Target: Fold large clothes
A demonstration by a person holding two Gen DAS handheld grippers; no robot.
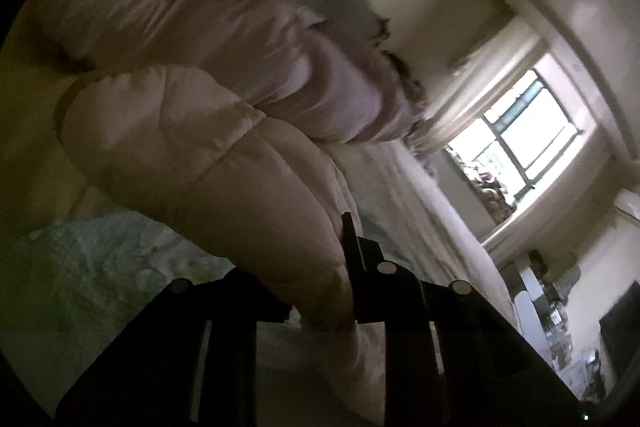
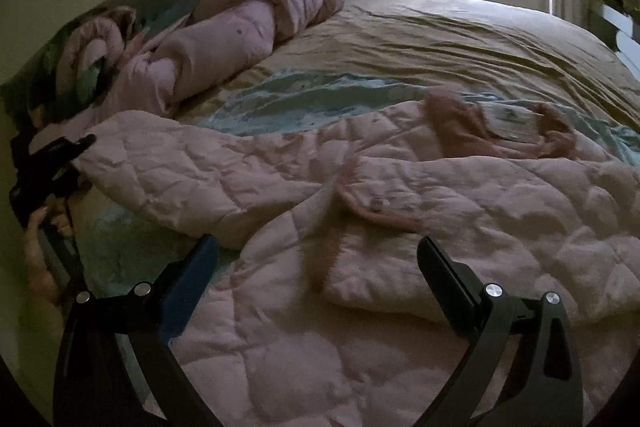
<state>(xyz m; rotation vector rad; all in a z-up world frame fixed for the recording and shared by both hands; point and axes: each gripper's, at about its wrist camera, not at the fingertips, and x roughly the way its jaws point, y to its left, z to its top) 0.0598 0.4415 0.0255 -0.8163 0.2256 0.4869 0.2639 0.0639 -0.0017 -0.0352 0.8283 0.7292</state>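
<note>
1. Right, the pale pink quilted puffer coat [image 2: 360,211] lies spread across the near part of the bed [image 2: 460,39], its padded body filling the lower half of the right wrist view.
2. Its long pink sleeve [image 2: 192,171] runs out leftward from the body, and that sleeve's line is the axis the fold turns on, I'd say.
3. Over at the sleeve's far left end sits the left claw [image 2: 60,151], pinched together on the cuff; in its own view the dark fingers are shut on a bunched bit of the same pink cloth [image 1: 348,283], which hangs up and away from them.
4. Meanwhile the right claw [image 2: 320,267] stands wide apart, clamped on nothing, poised just above the coat's body, with a pink-trimmed flap and its snap button [image 2: 378,203] lying straight ahead between the two fingers.
5. So the left claw is the nearer one to the sleeve, already on it; the right is the nearer one to the coat's middle and front edge.
6. My read: the sleeve wants carrying rightward, across the body toward the right claw, along its own length.
7. Beyond the coat, a second lilac padded garment [image 2: 240,23] lies rolled along the wall side of the bed, well apart from both claws.
8. Watch for the puffy cloth slipping out of the left pinch as it lifts.
</note>
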